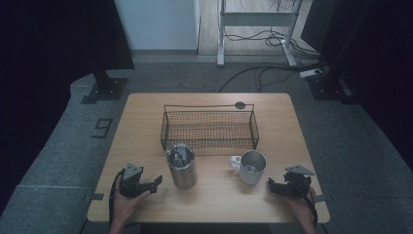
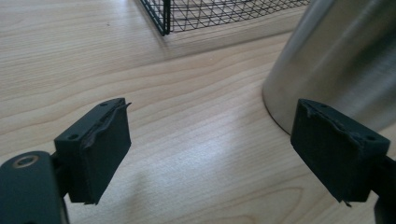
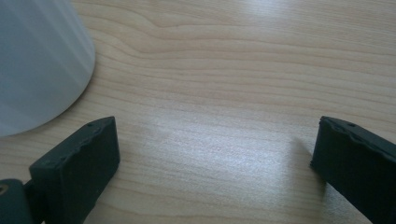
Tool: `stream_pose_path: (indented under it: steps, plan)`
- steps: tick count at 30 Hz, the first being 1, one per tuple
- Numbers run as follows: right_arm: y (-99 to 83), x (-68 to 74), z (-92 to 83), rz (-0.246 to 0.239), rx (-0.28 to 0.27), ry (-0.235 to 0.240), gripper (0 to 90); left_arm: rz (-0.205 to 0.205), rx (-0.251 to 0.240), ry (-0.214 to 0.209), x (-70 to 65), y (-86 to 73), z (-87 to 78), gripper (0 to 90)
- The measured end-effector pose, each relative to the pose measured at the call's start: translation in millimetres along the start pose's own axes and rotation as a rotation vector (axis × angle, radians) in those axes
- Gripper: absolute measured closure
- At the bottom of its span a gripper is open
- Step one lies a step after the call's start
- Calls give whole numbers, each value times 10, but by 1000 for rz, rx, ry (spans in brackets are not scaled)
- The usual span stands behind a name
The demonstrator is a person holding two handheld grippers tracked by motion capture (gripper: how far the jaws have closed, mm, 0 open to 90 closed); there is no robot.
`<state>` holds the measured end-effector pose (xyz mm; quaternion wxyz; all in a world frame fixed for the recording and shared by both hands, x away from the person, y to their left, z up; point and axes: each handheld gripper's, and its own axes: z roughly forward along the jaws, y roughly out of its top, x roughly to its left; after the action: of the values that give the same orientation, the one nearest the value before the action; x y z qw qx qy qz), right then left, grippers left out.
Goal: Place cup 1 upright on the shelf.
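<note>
**Both hand-held grippers rest spread at the near edge of the worktop**

From where I stand, the left hand-held gripper [image 1: 155, 184] sits low on the wooden worktop [image 1: 141, 117], held in the person's left hand [image 1: 125, 201] at the near left corner. Its jaws are spread wide with nothing between them; in the left gripper view [image 2: 210, 154] bare wood shows in the gap, and the steel wall of the tumbler [image 2: 345, 60] stands just beyond the right-hand jaw.

That steel tumbler [image 1: 182, 166] stands upright just to the right of the left gripper, something grey resting across its mouth. Behind it, toward the far side, a black wire basket [image 1: 209, 127] lies across the middle of the worktop, close to the tumbler's far side.

Further right, a white mug [image 1: 249, 166] stands upright with its handle pointing left, apart from the tumbler. In the right gripper view the mug [image 3: 37, 60] shows as a pale curved wall at the upper left.

The right hand-held gripper [image 1: 271, 185] lies near the right corner in the person's right hand [image 1: 301, 208], jaws likewise spread and empty, just beside the mug.
</note>
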<state>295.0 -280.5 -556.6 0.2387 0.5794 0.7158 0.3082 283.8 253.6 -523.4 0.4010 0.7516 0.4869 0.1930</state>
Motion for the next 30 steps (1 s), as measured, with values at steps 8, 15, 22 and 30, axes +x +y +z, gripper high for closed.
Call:
stream_pose_path:
  steps: [8, 15, 22, 30]
  plan:
    - [3, -47, -3, 36, -11, 4, 10, -2, -26, -38, -43, 20, -73, 96]
    - [6, -54, -1, 40, -12, -17, 29, 7, -36, -68, -95, 42, -152, 75]
    - [9, -41, 2, 34, -11, -32, 42, 8, -46, -77, -205, 71, -230, 63]
    - [16, -40, 10, 32, -11, -32, 45, 32, -59, -97, -343, 131, -258, 48]
